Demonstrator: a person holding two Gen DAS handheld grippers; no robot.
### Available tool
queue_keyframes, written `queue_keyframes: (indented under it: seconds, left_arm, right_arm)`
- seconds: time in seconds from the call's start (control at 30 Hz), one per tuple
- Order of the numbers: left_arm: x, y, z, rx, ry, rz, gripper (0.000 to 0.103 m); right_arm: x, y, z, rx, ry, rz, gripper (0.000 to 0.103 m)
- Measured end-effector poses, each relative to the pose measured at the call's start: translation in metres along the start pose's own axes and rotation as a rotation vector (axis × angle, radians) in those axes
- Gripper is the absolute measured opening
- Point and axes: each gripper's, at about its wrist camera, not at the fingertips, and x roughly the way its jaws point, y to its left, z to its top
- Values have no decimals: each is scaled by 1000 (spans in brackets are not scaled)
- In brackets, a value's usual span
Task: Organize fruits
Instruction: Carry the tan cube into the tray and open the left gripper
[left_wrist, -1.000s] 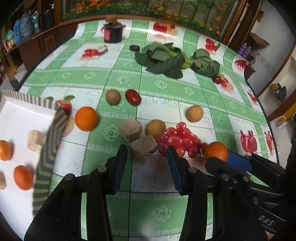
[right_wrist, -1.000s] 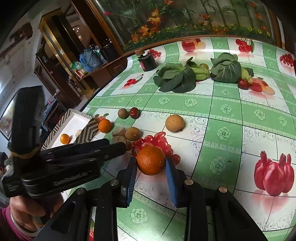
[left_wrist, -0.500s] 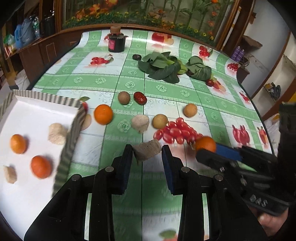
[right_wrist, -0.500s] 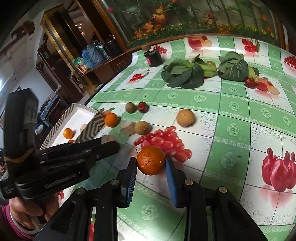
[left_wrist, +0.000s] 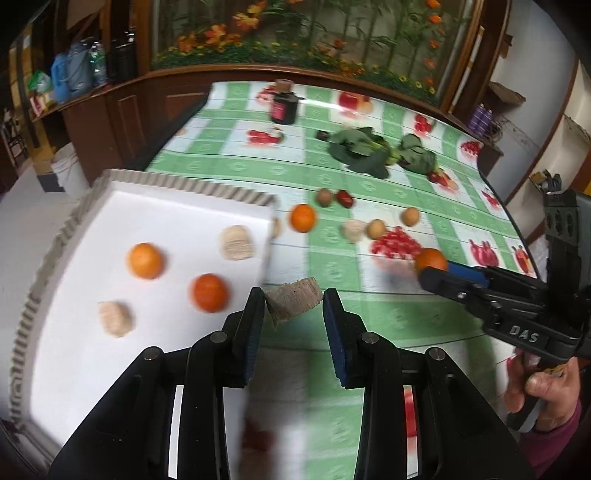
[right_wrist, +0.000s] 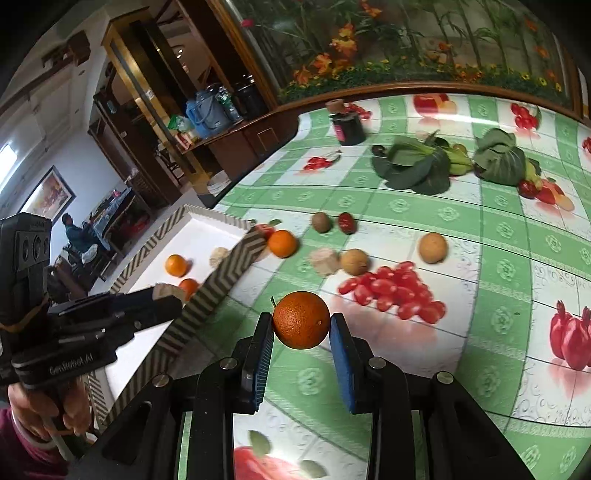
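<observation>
My left gripper (left_wrist: 293, 306) is shut on a tan cut fruit chunk (left_wrist: 293, 302) and holds it in the air by the right edge of the white tray (left_wrist: 177, 210). The tray holds two oranges (left_wrist: 144, 260) and two pale chunks (left_wrist: 237, 243). My right gripper (right_wrist: 302, 326) is shut on an orange (right_wrist: 302, 319) above the tablecloth, near the red grapes (right_wrist: 395, 288). It also shows in the left wrist view (left_wrist: 430, 260). Another orange (right_wrist: 282, 243), a pale chunk (right_wrist: 325, 260) and brown round fruits (right_wrist: 354, 261) lie loose on the table.
The tray has a zigzag-patterned wall (right_wrist: 221, 273). Leafy greens (right_wrist: 413, 166) and a dark jar (right_wrist: 347, 127) stand at the far side. A kiwi (right_wrist: 320, 221) and a red fruit (right_wrist: 346, 222) lie mid-table. The left table edge drops off beyond the tray.
My left gripper closed on the tan chunk, lifted it and carried it left to the tray's edge. My right gripper kept its orange and rose slightly.
</observation>
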Motion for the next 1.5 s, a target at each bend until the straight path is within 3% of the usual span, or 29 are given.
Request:
queue_keyframes:
  seconds: [0.33,0.77,1.13,1.5]
  left_arm:
    - [-11,45,-13,-16,1,102,32]
    - [-26,99,-21,-68,-11,165,32]
    - [-27,137,-17,-145,-16,181,32]
    - [-16,140,-7,-145,-10,174,32]
  right_arm:
    - [10,44,1,-52,20,46,30]
    - [35,102,7,-144,60,116,30]
    - [66,142,10,-231,118,157,30]
    - [88,150,11,-243,152,162,30]
